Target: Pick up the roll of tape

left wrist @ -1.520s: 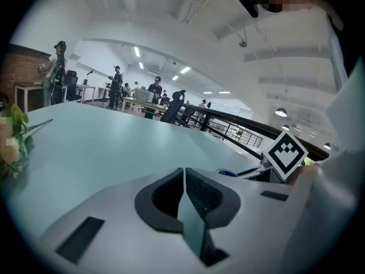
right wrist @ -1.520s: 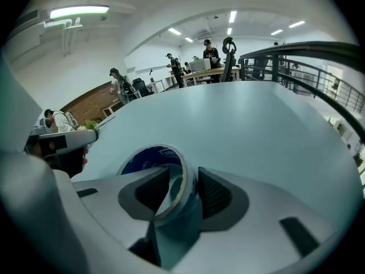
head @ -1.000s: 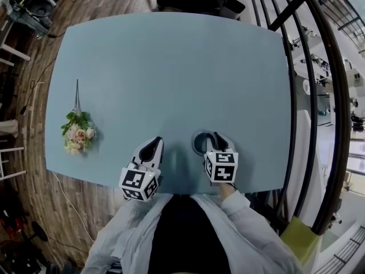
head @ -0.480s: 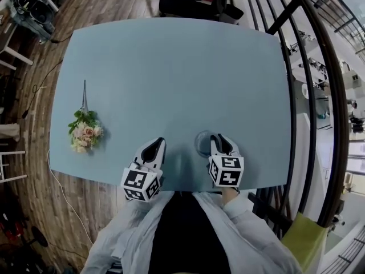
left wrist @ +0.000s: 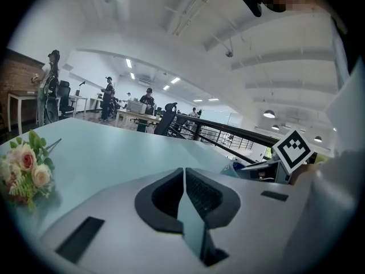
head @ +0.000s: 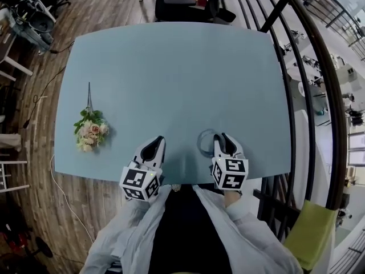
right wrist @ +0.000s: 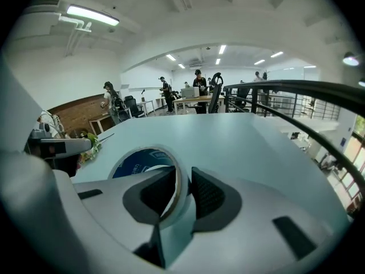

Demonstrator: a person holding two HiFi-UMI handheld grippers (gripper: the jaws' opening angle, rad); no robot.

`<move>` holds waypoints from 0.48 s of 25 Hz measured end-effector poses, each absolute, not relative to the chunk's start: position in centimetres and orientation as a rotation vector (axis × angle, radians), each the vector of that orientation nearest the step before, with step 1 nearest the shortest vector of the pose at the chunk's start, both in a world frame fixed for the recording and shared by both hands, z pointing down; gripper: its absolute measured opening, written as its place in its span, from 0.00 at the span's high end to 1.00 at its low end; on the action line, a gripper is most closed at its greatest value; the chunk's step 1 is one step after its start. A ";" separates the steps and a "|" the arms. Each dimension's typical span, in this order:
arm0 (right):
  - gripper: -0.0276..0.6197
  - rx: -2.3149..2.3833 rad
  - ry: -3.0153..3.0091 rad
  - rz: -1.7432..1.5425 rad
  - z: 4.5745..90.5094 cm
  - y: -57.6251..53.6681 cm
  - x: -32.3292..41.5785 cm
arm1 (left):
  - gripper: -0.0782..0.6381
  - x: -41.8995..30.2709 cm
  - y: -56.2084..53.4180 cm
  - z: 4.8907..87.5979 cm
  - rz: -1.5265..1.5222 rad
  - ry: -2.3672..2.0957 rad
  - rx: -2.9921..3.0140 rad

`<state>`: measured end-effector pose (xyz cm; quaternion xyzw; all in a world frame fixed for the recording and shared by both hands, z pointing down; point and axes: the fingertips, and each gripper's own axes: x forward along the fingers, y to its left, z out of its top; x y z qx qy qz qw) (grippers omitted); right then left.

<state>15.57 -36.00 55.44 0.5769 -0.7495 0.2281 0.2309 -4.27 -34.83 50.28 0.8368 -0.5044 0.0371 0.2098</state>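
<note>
The roll of clear tape (right wrist: pixel 145 161) with a blue inner core stands on edge between the pads of my right gripper (right wrist: pixel 183 188), which is shut on its wall. In the head view the tape roll (head: pixel 206 142) sticks out left of the right gripper (head: pixel 221 139), held a little above the pale blue table (head: pixel 171 67) near its front edge. My left gripper (head: pixel 154 148) hovers beside it to the left. In its own view the left gripper (left wrist: pixel 183 188) is shut with nothing between its pads.
A small bunch of pink flowers (head: pixel 89 131) lies on the table's left side, also seen as flowers (left wrist: pixel 23 170) in the left gripper view. A black chair (head: pixel 179 4) stands beyond the far edge. A dark railing (head: pixel 296 96) runs along the right.
Both grippers have risen a little and drawn toward the table's near edge. The right one carries the tape roll up with it.
</note>
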 end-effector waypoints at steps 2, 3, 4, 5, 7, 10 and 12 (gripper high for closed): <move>0.81 1.611 -2.057 0.606 54.8 -35.1 15.7 | 0.85 -4.5 -34.2 49.8 0.098 -1.395 2.344; 0.81 1.624 -2.056 0.597 54.5 -34.6 15.8 | 0.85 -4.6 -33.9 49.5 0.095 -1.389 2.354; 0.81 1.639 -2.055 0.587 54.2 -34.1 15.9 | 0.85 -4.6 -33.5 49.1 0.092 -1.381 2.366; 0.81 1.657 -2.054 0.575 53.8 -33.7 16.0 | 0.85 -4.7 -33.1 48.8 0.089 -1.372 2.380; 0.81 1.696 -2.051 0.546 52.9 -32.8 16.3 | 0.85 -4.7 -32.5 48.2 0.086 -1.354 2.411; 0.81 1.749 -2.062 0.509 51.5 -31.6 16.5 | 0.85 -4.5 -31.5 47.4 0.091 -1.332 2.454; 0.81 1.774 -2.069 0.485 50.6 -30.8 16.6 | 0.85 -4.3 -30.9 46.9 0.097 -1.320 2.480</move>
